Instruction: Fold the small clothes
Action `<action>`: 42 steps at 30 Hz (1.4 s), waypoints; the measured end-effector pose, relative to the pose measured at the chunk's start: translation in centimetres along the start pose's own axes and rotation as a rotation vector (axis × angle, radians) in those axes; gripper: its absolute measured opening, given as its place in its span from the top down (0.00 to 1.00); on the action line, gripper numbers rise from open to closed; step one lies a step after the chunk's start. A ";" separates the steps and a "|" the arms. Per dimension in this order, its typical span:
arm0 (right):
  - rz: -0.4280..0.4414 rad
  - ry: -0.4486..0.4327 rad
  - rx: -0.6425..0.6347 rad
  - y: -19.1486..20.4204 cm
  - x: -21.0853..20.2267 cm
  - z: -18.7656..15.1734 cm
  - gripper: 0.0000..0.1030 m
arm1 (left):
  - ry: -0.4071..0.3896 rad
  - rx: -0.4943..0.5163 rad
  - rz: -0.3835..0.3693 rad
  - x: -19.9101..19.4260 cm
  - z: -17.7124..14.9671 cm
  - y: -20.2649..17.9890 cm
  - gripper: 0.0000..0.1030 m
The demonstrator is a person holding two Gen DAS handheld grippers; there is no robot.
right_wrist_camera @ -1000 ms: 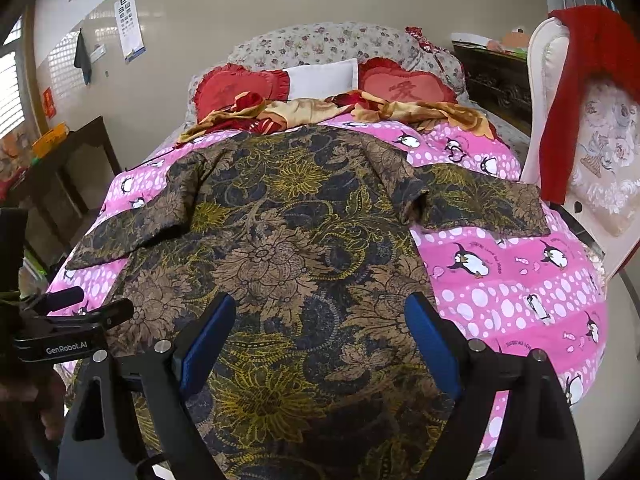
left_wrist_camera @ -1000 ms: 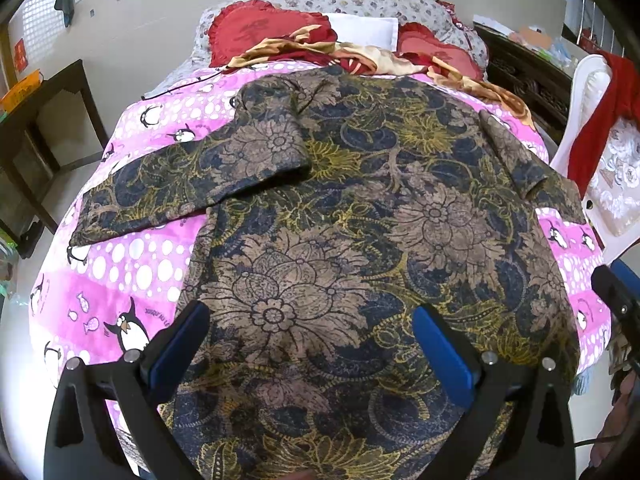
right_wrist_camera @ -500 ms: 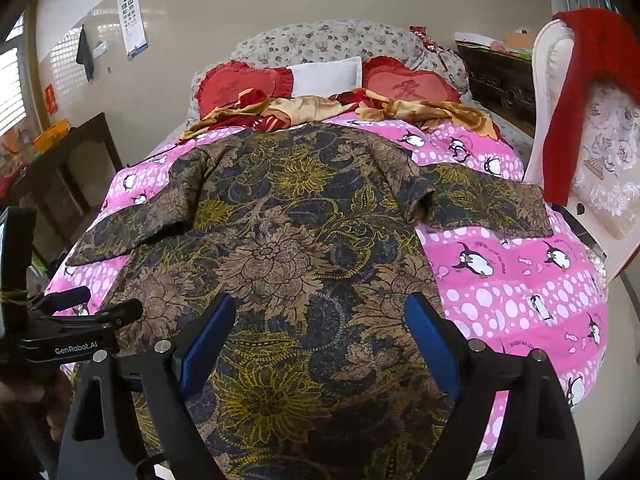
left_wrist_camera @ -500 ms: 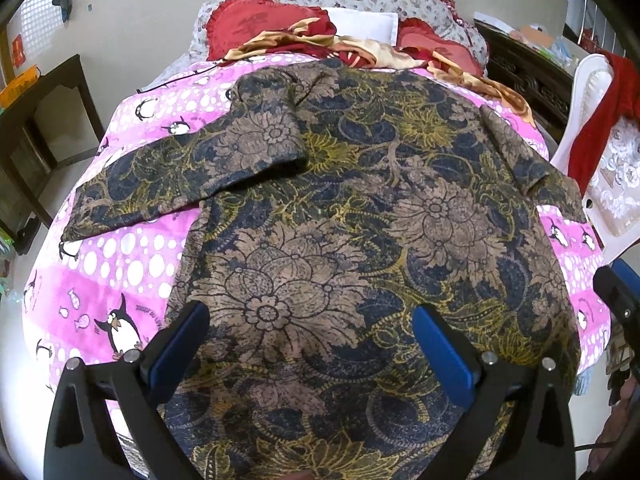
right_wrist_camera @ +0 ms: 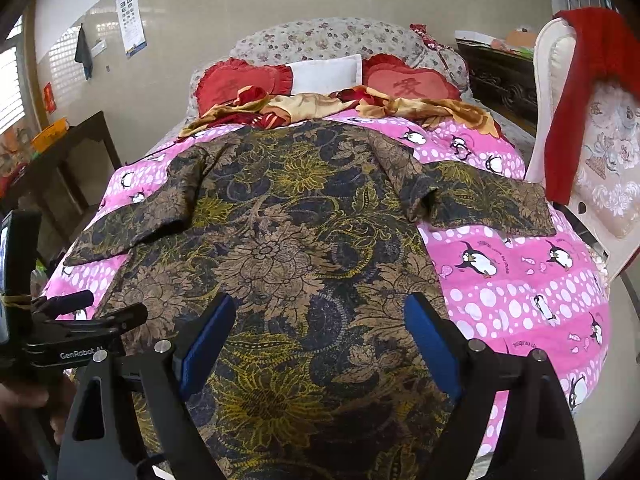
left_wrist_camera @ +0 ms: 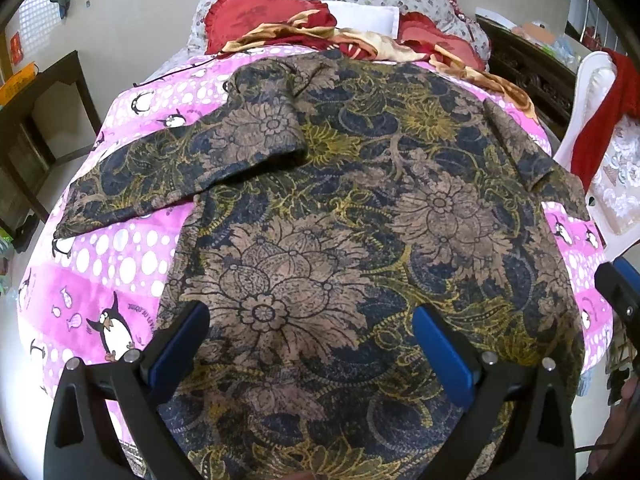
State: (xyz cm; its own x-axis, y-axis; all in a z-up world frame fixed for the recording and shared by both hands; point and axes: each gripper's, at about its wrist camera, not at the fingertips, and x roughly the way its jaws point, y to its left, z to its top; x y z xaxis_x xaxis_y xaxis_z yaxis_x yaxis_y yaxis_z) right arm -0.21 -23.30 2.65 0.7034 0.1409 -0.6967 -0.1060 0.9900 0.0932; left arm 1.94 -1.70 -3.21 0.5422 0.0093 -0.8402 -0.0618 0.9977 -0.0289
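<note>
Ideally, with both the left gripper (left_wrist_camera: 308,334) and right gripper (right_wrist_camera: 320,330) poised, jaws spread and empty, over the dark floral batik shirt (left_wrist_camera: 360,248) lying flat on the pink penguin-print bed (right_wrist_camera: 520,280), each should pinch a sleeve edge cleanly before folding inward.

Matt woven cloth shirt (left_wrist_camera: 344,216) printed in navy, tan and gold florals, lying on a soft pink penguin-print cotton bedspread (right_wrist_camera: 520,280); matt black plastic gripper frames with smooth blue pads (left_wrist_camera: 440,352) and bright metal screws; dark wooden cabinet (right_wrist_camera: 500,76), carved and glossy.
</note>
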 end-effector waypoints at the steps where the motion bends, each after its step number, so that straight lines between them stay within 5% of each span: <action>1: 0.001 0.004 0.000 -0.1 0.2 0.1 0.21 | 0.001 0.000 0.000 0.2 0.0 0.0 0.00; 15: -0.030 0.009 -0.050 0.0 7.3 3.4 0.21 | 0.002 -0.017 0.057 6.2 3.6 1.7 0.00; 24: -0.050 0.190 -0.032 -0.7 16.1 2.3 0.21 | -0.028 -0.029 0.042 10.9 5.2 3.0 0.00; 28: -0.061 0.182 -0.055 -0.4 16.5 1.8 0.19 | -0.051 -0.027 0.043 11.1 4.7 2.9 0.00; 32: -0.046 0.198 -0.079 0.1 17.1 1.5 0.05 | -0.063 -0.029 0.043 11.1 4.6 2.8 0.00; 42: -0.053 0.199 -0.086 0.3 17.4 1.6 0.04 | -0.062 -0.025 0.051 11.1 4.5 2.7 0.00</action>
State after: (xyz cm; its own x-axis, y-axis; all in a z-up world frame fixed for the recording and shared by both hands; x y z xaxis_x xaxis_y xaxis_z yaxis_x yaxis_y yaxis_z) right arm 13.13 -20.56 -8.29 0.5575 0.0759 -0.8267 -0.1379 0.9904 -0.0020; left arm 11.57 1.36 -10.14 0.5883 0.0645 -0.8061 -0.1109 0.9938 -0.0014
